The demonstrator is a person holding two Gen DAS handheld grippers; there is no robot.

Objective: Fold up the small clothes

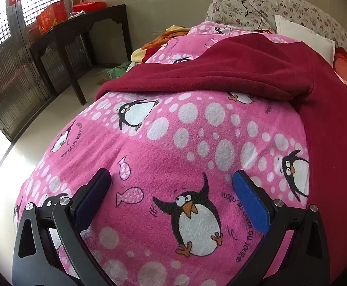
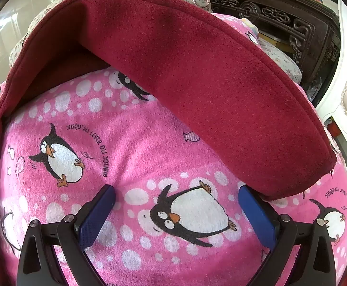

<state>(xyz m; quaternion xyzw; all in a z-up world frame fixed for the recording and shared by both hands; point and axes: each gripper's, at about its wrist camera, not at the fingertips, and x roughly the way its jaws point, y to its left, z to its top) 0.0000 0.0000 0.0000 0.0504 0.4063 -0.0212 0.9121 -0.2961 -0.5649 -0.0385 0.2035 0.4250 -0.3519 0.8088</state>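
Observation:
A dark red fleece garment point(image 1: 221, 69) lies on a pink penguin-print blanket point(image 1: 173, 138). In the left wrist view one part lies folded across the far side and another runs down the right edge. My left gripper point(image 1: 171, 178) is open and empty, hovering over the blanket short of the garment. In the right wrist view the garment point(image 2: 185, 71) spreads across the upper half, its hemmed end at the right. My right gripper point(image 2: 177, 191) is open and empty over the blanket point(image 2: 137, 147), its right finger close to the garment's lower edge.
Floral pillows point(image 1: 280, 7) and a white pillow point(image 1: 304, 35) lie at the bed's head. A dark wooden table point(image 1: 78, 31) with red boxes stands left by the window. Orange and yellow cloth point(image 1: 163, 38) lies beyond the blanket. A carved dark cabinet point(image 2: 280, 16) stands at right.

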